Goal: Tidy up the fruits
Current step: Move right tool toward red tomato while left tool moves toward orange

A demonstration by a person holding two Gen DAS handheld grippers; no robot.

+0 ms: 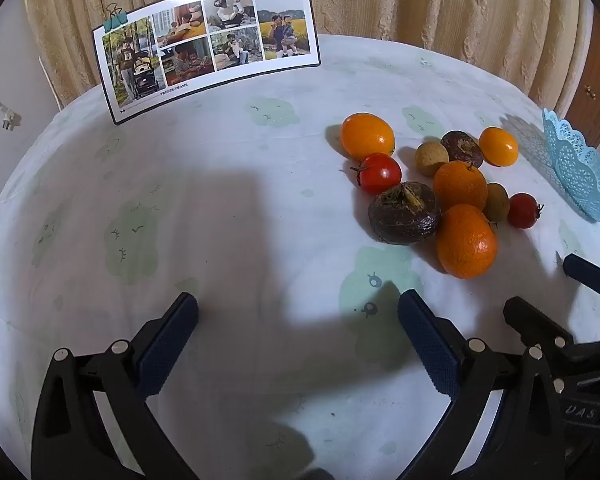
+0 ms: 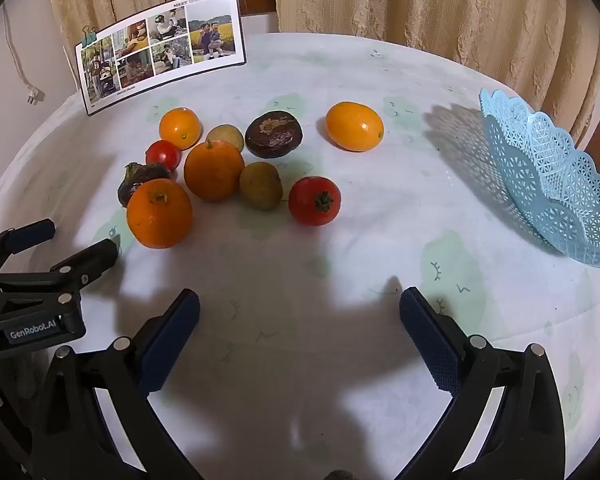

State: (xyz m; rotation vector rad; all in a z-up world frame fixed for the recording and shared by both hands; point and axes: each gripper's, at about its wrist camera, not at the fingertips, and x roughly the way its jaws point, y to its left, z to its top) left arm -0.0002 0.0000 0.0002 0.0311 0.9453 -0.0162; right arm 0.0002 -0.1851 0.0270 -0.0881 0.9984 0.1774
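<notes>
Several fruits lie loose on the table: oranges, yellow-orange citrus, red tomatoes, dark brown fruits and small tan-green fruits. The same cluster shows in the left wrist view, with an orange and a dark fruit nearest. A light blue lace basket stands at the right, empty as far as visible; it also shows in the left wrist view. My left gripper and my right gripper are open and empty, short of the fruits.
A photo collage card stands on clips at the table's back left. Beige curtains hang behind. The table has a pale patterned cloth. A white cord with a plug hangs at the far left.
</notes>
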